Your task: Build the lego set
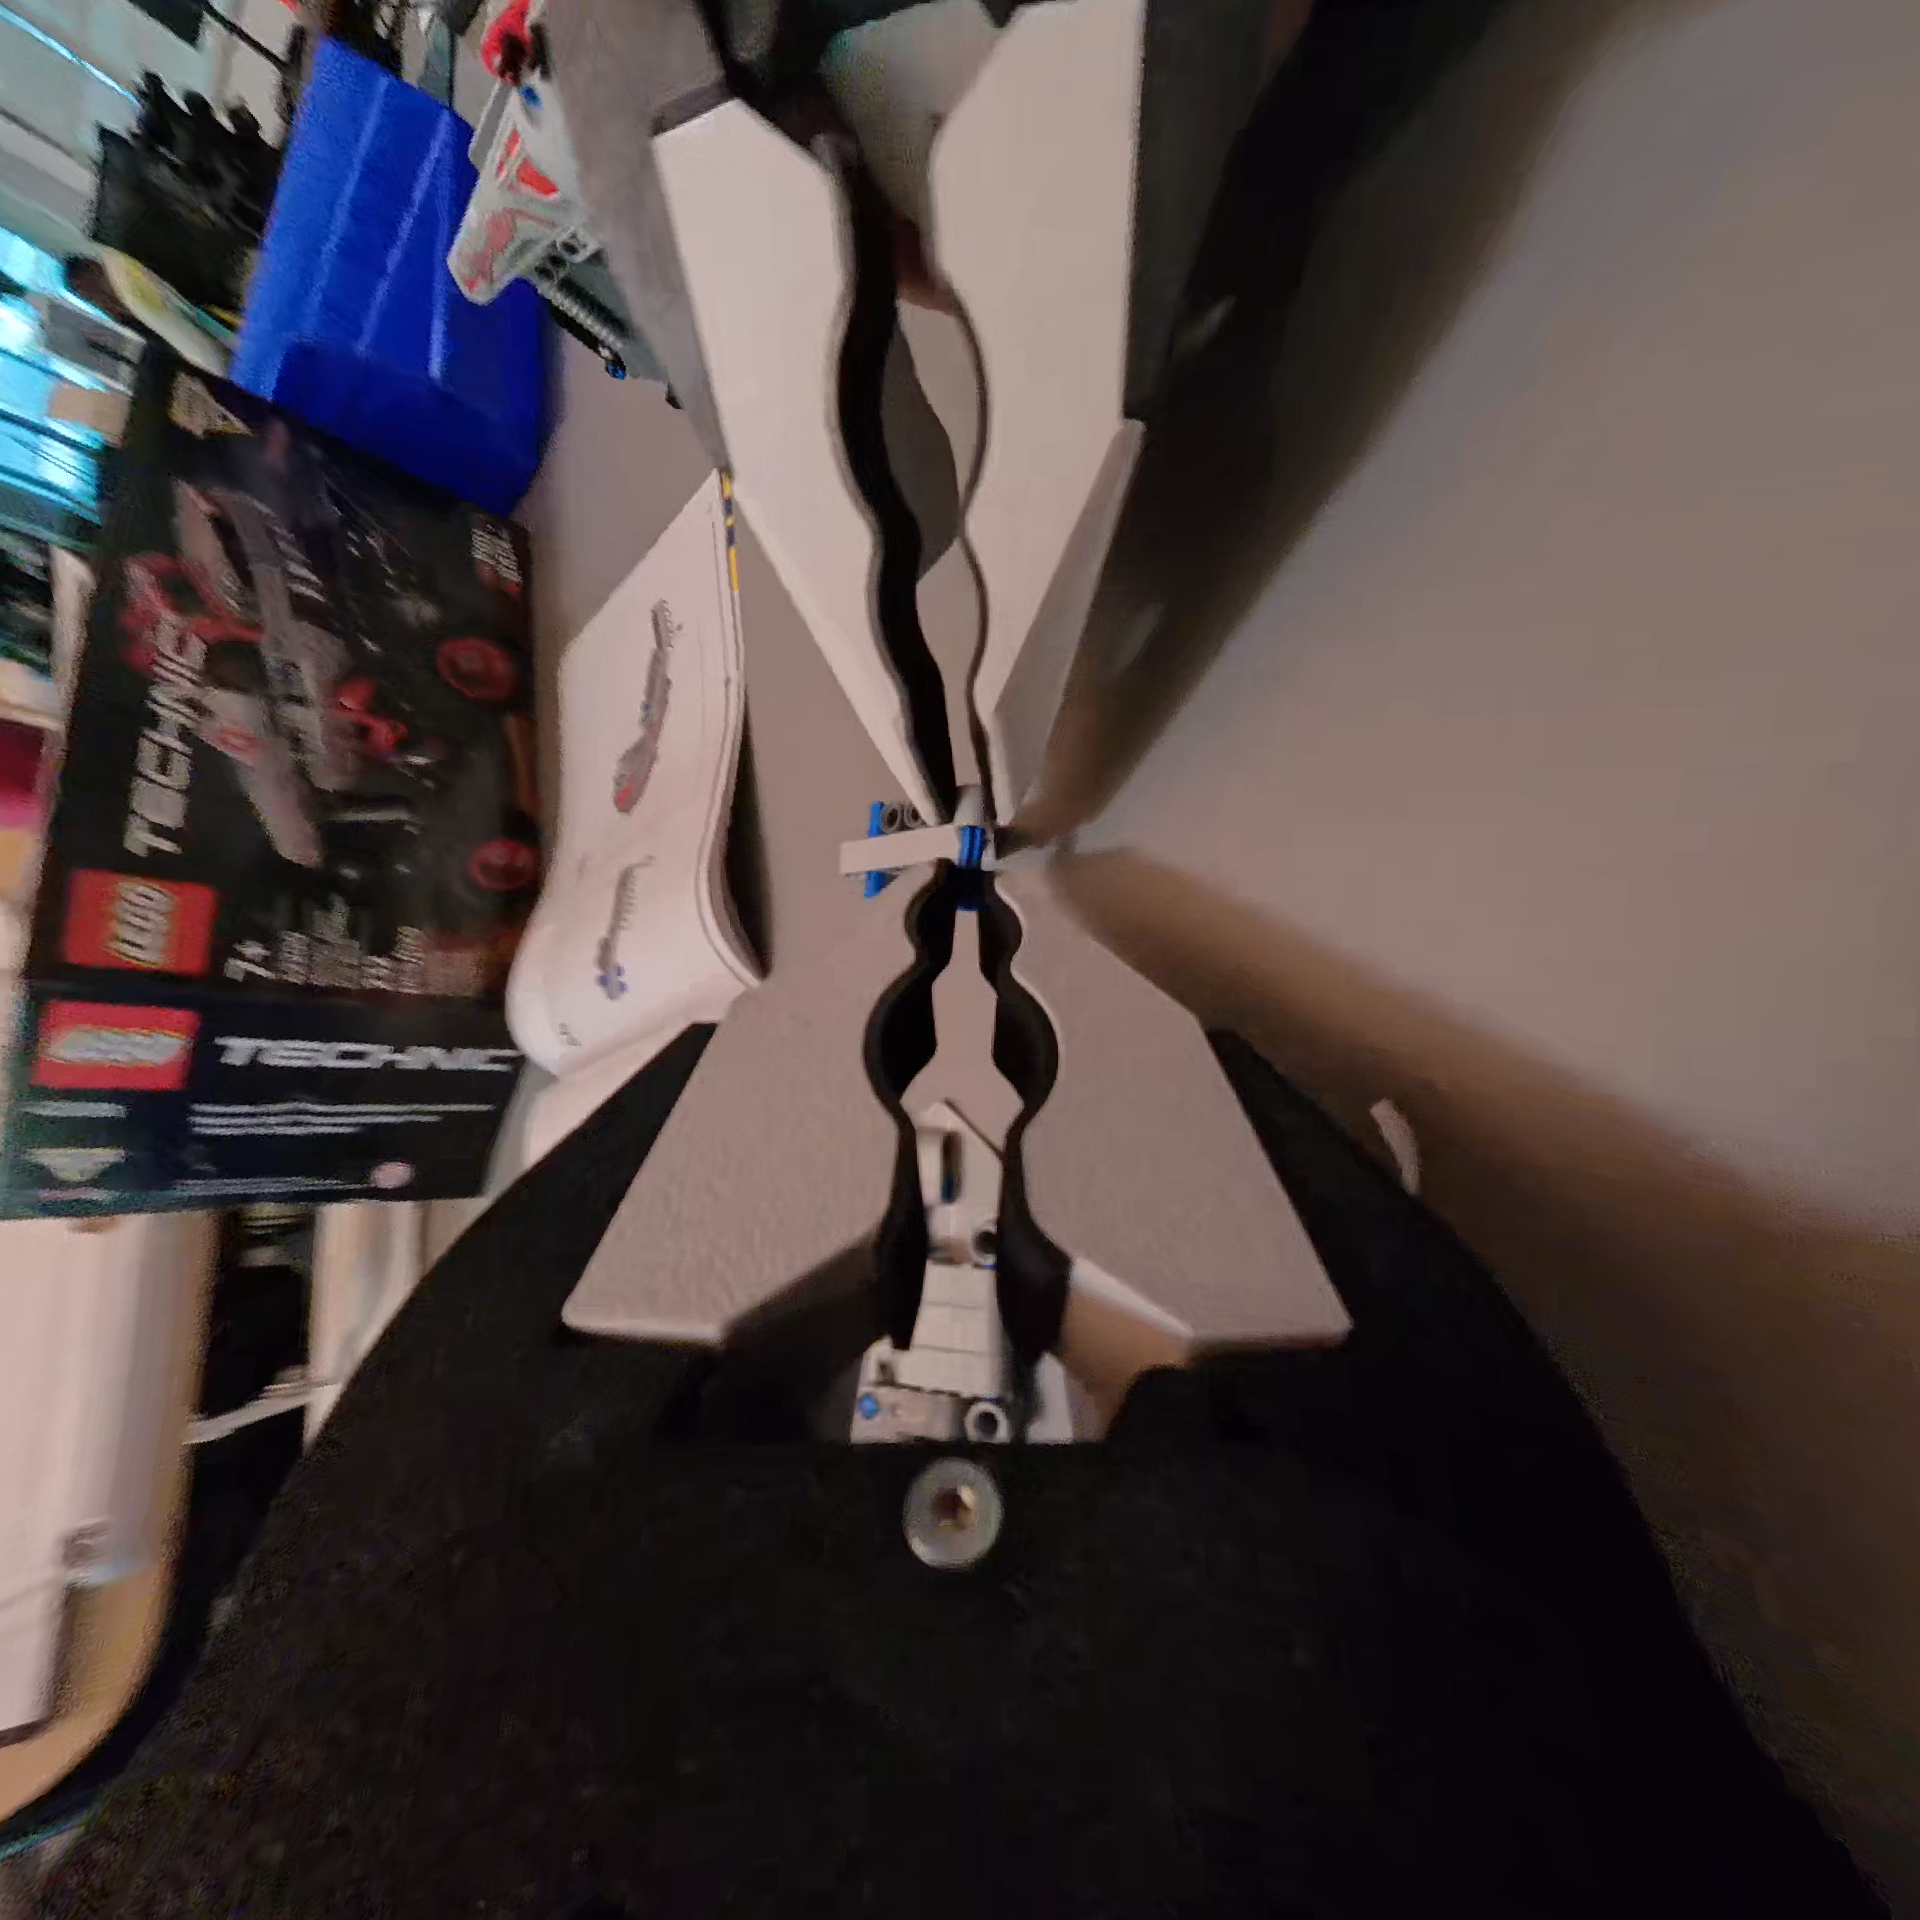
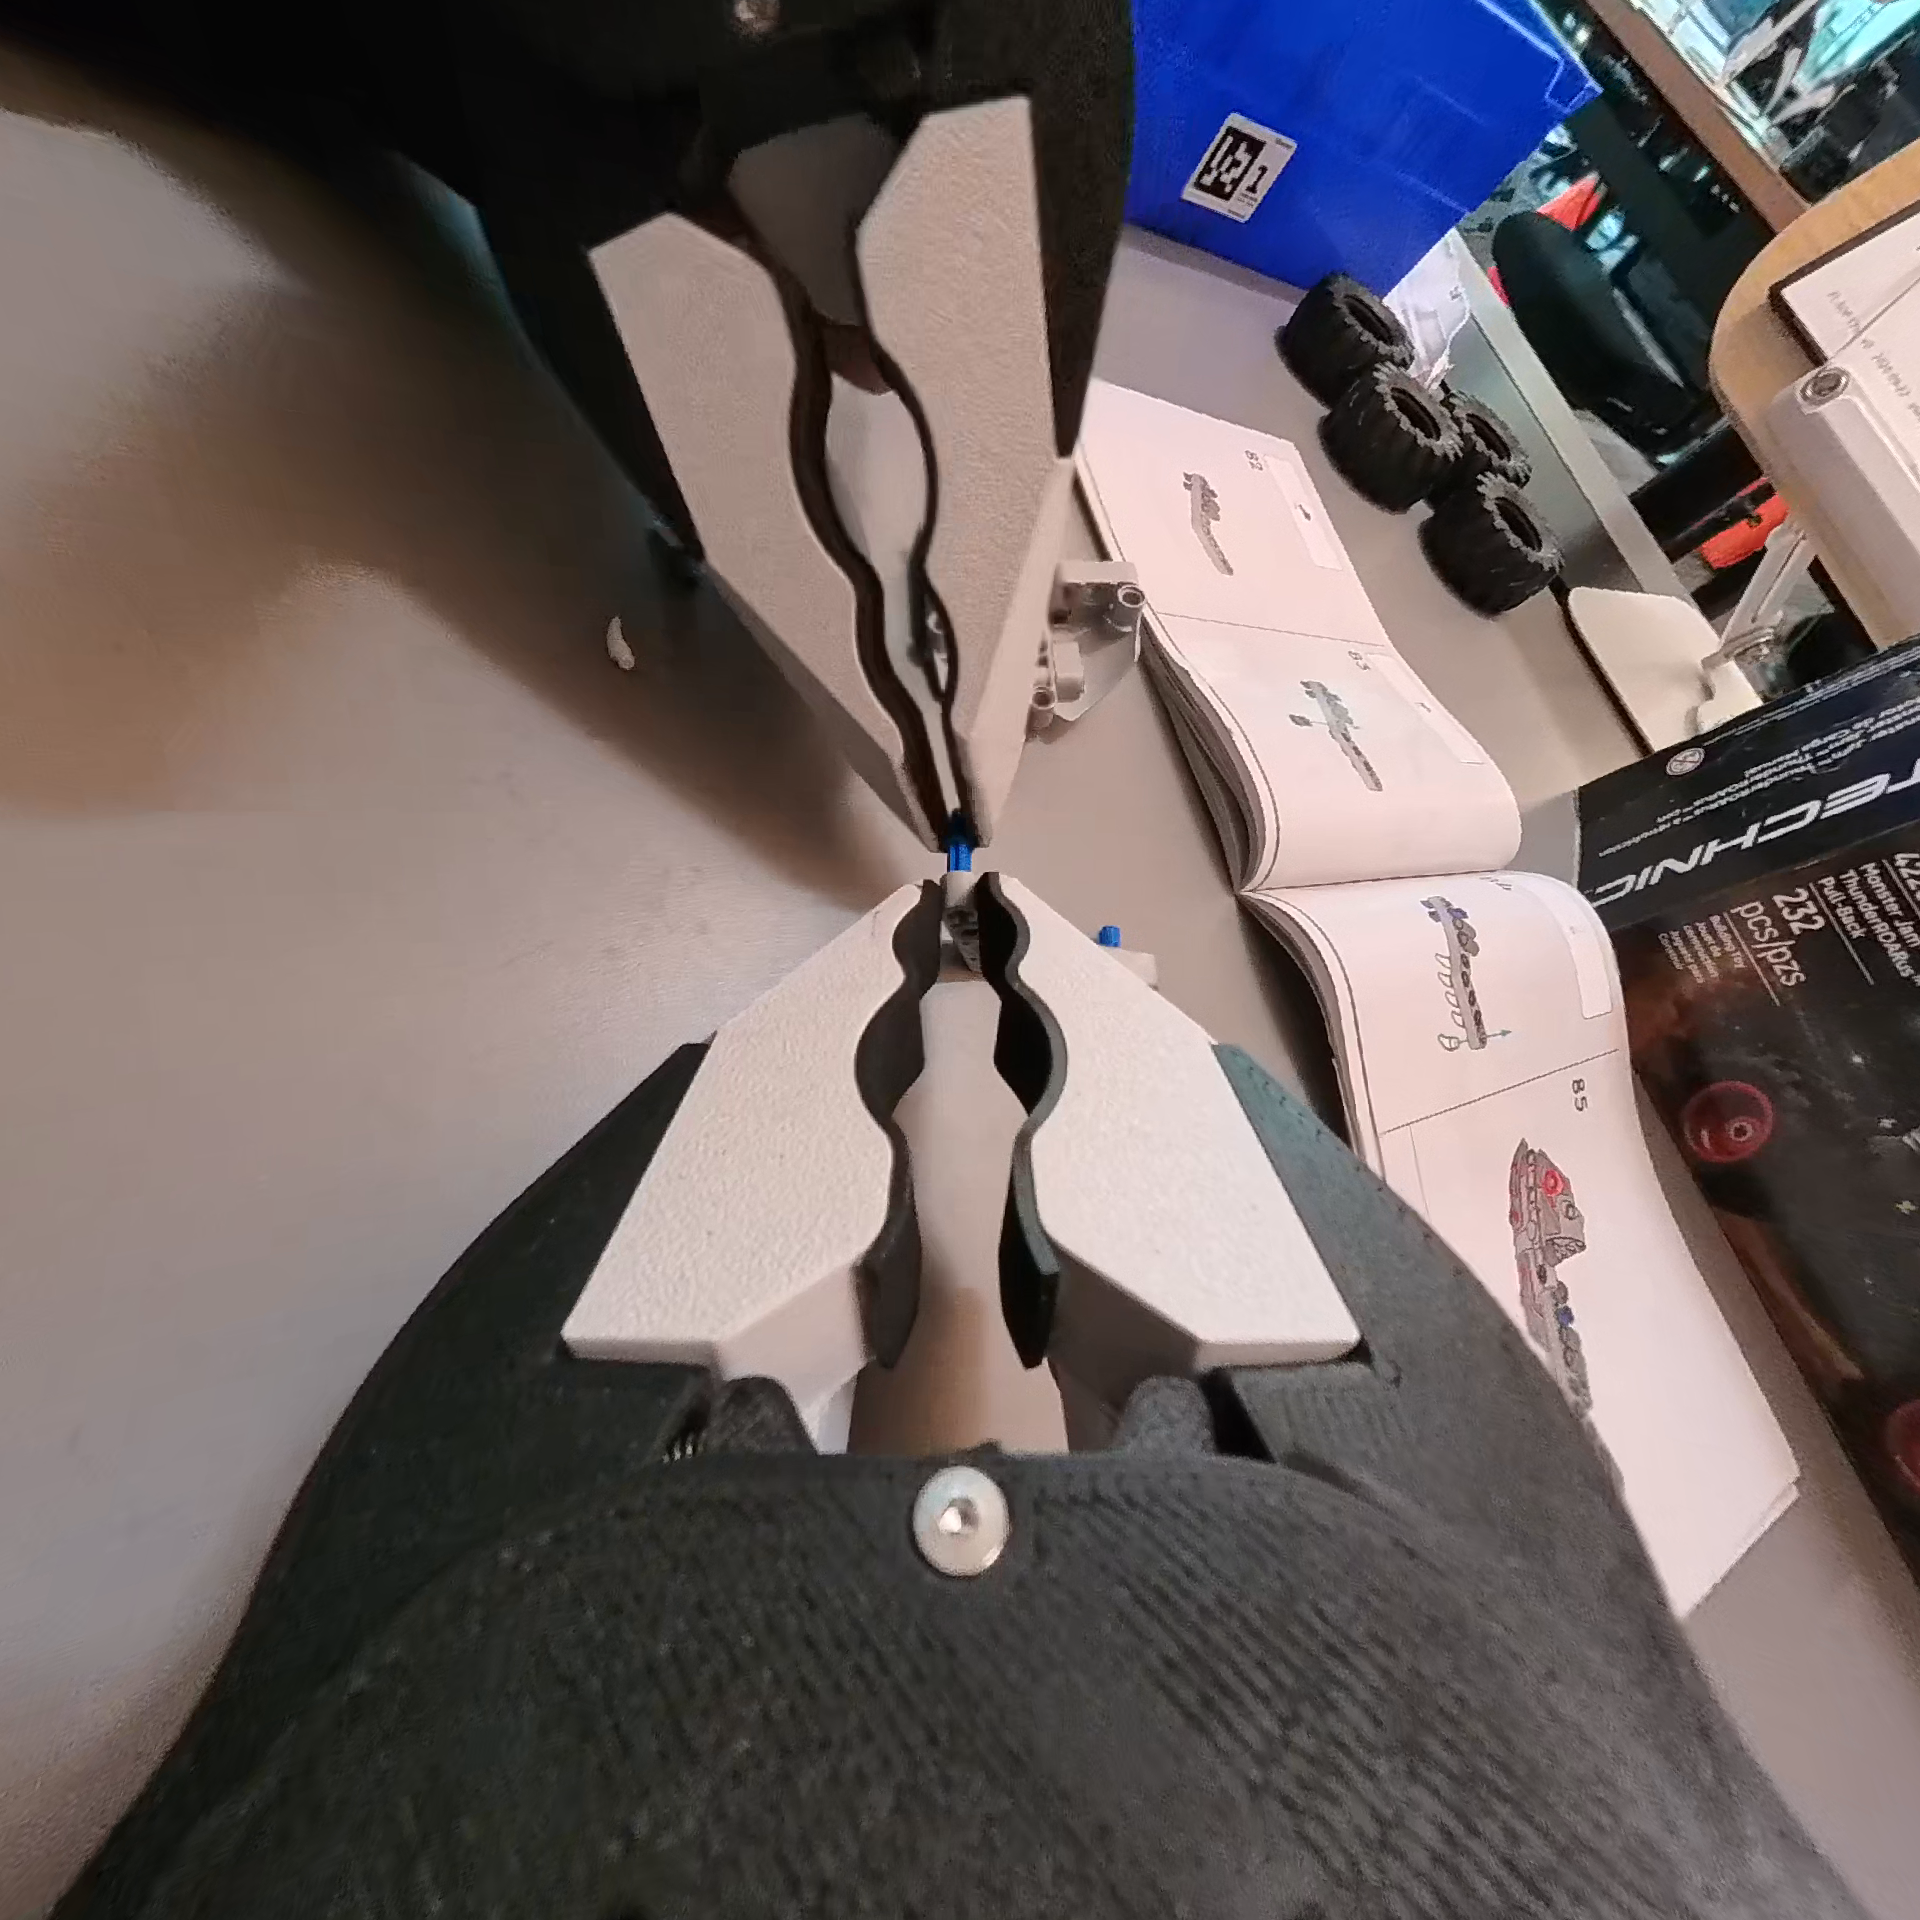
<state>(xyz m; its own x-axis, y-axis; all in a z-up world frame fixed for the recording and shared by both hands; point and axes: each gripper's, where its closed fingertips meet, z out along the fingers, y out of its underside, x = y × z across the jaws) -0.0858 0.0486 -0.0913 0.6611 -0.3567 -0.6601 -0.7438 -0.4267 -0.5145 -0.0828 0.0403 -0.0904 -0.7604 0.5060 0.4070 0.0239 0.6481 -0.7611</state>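
My left gripper [image 1: 964, 896] is shut on a small blue pin [image 1: 970, 857] at its fingertips. My right gripper [image 2: 961, 899] is shut on a short grey beam [image 2: 961, 920] that carries another blue pin [image 2: 1110, 935] on its side. The two grippers meet tip to tip above the grey table, with the blue pin [image 2: 956, 840] end-on against the beam [image 1: 899, 850]. The right gripper [image 1: 961, 802] comes in from the top of the left wrist view, and the left gripper [image 2: 951, 812] from the top of the right wrist view. A grey Lego subassembly [image 2: 1091, 644] lies on the table under the left gripper.
An open instruction booklet [image 2: 1351, 727] lies beside the grippers, with the dark Lego box [image 2: 1787, 935] past it. A blue bin [image 2: 1351, 114] and several black tyres [image 2: 1434, 436] stand farther back. A grey and red model part [image 1: 520, 187] leans by the bin [image 1: 384, 281]. The tips of both grippers are at nearly the same place.
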